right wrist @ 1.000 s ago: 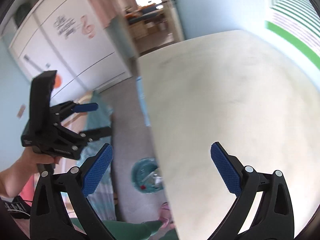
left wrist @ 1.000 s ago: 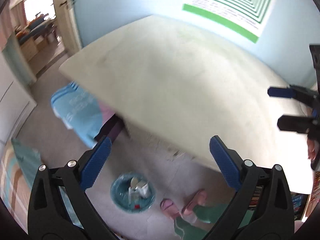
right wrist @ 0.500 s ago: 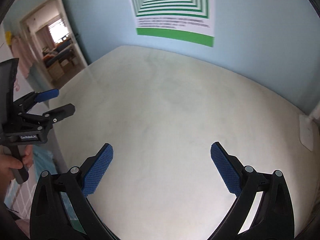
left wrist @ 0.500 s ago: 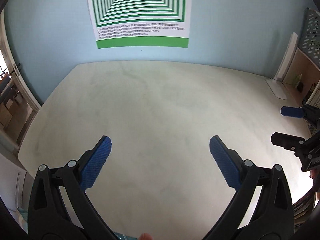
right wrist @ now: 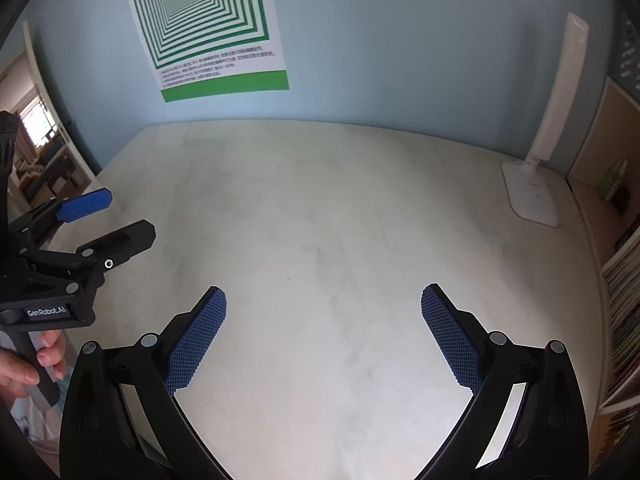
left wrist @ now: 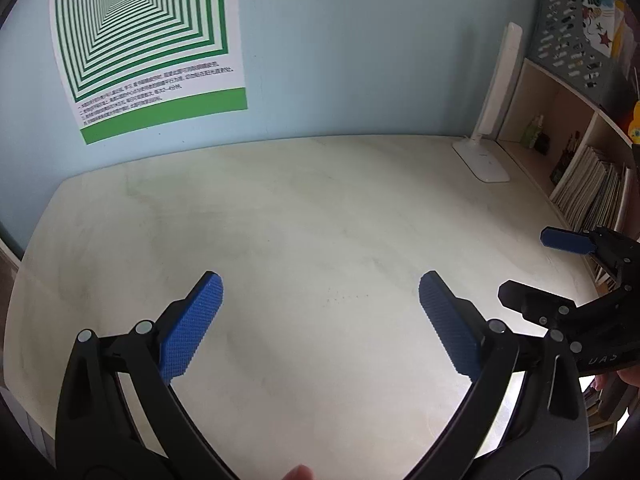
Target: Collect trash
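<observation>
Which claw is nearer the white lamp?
The right claw. The lamp stands at the table's far right corner, on that claw's side; the left claw is further left.

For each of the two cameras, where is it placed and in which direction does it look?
Left wrist view: sits on the left hand-held gripper, looks forward across the pale table to the blue wall with the green poster; its own open fingers show, and the right hand-held gripper at the right edge.
Right wrist view: sits on the right hand-held gripper, faces the same wall; its open fingers show, plus the left hand-held gripper and the left hand.
Shared: table, poster, white desk lamp, bookshelf.
</observation>
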The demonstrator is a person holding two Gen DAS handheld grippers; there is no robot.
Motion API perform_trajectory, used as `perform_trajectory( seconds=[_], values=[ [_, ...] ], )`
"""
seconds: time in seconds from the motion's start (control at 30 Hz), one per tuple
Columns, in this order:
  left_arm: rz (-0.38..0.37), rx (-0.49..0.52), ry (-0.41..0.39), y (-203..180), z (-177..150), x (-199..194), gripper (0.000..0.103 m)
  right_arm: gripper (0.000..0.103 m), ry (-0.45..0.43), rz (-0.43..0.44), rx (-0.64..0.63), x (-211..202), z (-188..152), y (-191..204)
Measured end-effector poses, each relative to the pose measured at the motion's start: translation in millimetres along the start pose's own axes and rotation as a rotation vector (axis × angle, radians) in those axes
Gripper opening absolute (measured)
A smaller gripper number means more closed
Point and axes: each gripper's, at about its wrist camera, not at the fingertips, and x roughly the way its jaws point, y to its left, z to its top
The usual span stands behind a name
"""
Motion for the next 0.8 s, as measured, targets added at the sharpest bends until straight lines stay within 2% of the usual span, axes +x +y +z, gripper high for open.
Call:
perform_trajectory(
  seconds=[0.3,0.5,0.63,0.8],
  values=[
    [-0.047,0.042,-0.008,0,-1,8,0.096,0.097,0.01,-0.054,0.121,11,-6,-14],
    [-0.007,0.029,0.01,9,1,19,0.096,0.097,0.016,-0.077,0.133,16,3,-12],
    [0.023,-0.004,0.059,20,0,30,0.096,0.097,0.024,-0.081,0.134,22,8,-10],
    [0.039,-0.018,0.082,29,-2,35,0.096,0.097,0.032,-0.082,0.12,28,12,-6]
  ],
)
